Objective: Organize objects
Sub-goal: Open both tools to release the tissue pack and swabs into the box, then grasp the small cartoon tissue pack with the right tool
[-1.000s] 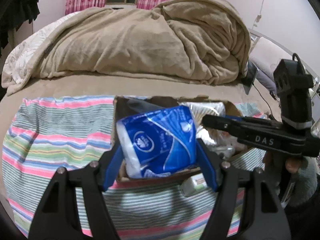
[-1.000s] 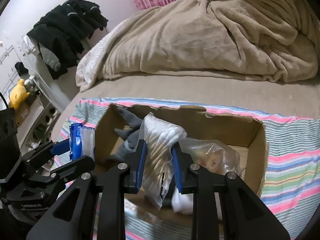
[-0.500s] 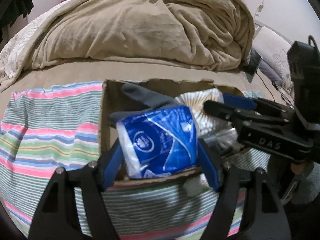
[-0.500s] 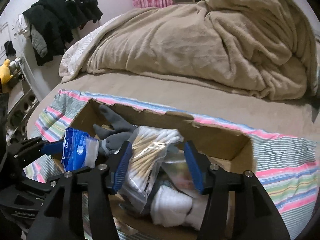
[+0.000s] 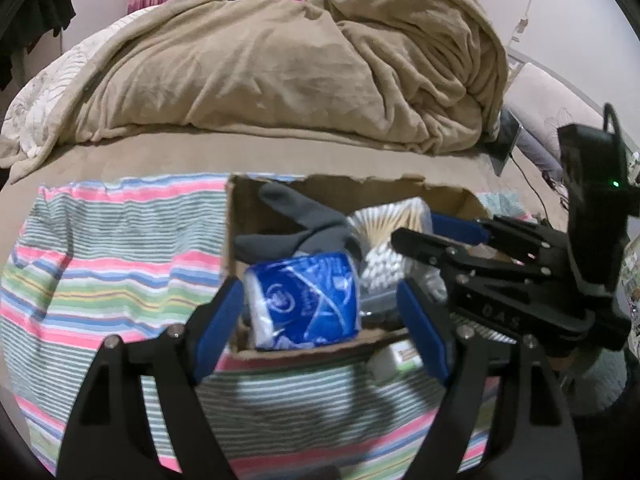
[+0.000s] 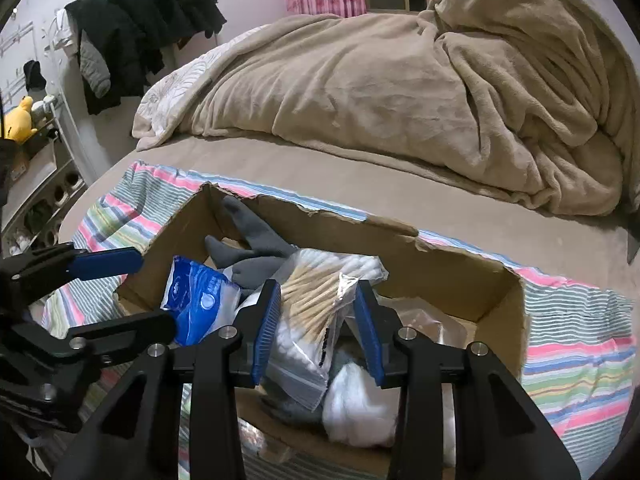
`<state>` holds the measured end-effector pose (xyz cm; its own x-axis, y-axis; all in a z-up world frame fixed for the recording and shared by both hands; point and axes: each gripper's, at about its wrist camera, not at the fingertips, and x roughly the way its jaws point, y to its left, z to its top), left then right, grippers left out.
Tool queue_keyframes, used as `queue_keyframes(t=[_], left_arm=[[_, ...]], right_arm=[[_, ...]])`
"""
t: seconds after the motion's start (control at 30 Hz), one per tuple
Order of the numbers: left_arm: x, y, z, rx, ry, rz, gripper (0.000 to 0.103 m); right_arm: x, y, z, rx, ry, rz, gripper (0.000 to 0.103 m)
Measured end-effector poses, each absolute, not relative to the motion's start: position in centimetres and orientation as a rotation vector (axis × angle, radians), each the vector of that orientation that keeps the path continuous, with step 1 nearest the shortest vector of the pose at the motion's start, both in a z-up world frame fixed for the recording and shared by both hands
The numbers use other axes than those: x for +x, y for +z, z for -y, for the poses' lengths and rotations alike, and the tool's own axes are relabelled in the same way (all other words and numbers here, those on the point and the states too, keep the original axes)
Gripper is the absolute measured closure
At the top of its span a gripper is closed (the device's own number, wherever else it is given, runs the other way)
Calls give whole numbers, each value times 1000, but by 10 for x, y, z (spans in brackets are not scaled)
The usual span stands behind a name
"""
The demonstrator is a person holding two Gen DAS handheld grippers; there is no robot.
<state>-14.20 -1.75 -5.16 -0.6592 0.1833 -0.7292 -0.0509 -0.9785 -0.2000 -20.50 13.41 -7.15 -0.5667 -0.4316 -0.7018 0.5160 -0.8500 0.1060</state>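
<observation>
An open cardboard box [image 5: 236,216] [image 6: 448,258] sits on a striped cloth on the bed. A blue tissue pack [image 5: 304,300] [image 6: 198,304] lies in the box's near left corner. My left gripper [image 5: 320,320] is open, its blue pads apart from the pack on both sides. A clear bag of cotton swabs [image 6: 316,300] [image 5: 384,236] lies in the box on grey socks [image 5: 296,228] [image 6: 248,236]. My right gripper [image 6: 318,332] is open over the bag, pads either side without squeezing it. The right gripper also shows in the left wrist view [image 5: 436,232].
A white cotton wad [image 6: 356,404] and a clear plastic bag [image 6: 432,320] lie in the box. A small white packet [image 5: 394,360] lies on the striped cloth [image 5: 100,264] outside the box's front. A heaped beige blanket [image 5: 280,64] covers the bed behind. Dark clothes [image 6: 136,28] hang at left.
My left gripper has opened and let the blue tissue pack down into the box. My right gripper has opened off the cotton swab bag and drawn back slightly.
</observation>
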Motion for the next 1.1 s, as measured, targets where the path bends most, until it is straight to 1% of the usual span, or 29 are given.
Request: queue_keyframes(t=[0.13, 0.3, 0.37, 0.4, 0.47, 0.6, 0.67, 0.73, 0.83, 0.93, 1.1], left_arm=[[-138, -54, 27, -1245, 2754, 271, 23], [-131, -54, 36, -1251, 2769, 285, 23], [-127, -53, 38, -1249, 2775, 290, 23], [-124, -53, 39, -1247, 2778, 292, 23], [-120, -51, 40, -1244, 2784, 294, 23], [-111, -48, 40, -1237, 2792, 295, 23], [-107, -46, 40, -1233, 2795, 299, 23], [-102, -44, 40, -1229, 2796, 303, 23], [-94, -42, 40, -1223, 2797, 308, 23], [-87, -41, 39, -1221, 2796, 314, 23], [-76, -41, 40, -1221, 2791, 319, 23]], right_arm=[[-212, -80, -128, 1058, -2346, -117, 59], [-211, -81, -125, 1065, -2350, -118, 58], [-209, -77, -128, 1068, -2369, -112, 51], [-207, -75, -130, 1067, -2381, -109, 49], [-204, -71, -135, 1066, -2398, -98, 40], [-190, -62, -144, 1045, -2420, -87, 36], [-182, -57, -148, 1038, -2426, -85, 29], [-174, -54, -152, 1031, -2435, -82, 27], [-164, -50, -159, 1030, -2445, -68, 26], [-155, -50, -163, 1035, -2451, -63, 19], [-139, -51, -167, 1046, -2453, -53, 19]])
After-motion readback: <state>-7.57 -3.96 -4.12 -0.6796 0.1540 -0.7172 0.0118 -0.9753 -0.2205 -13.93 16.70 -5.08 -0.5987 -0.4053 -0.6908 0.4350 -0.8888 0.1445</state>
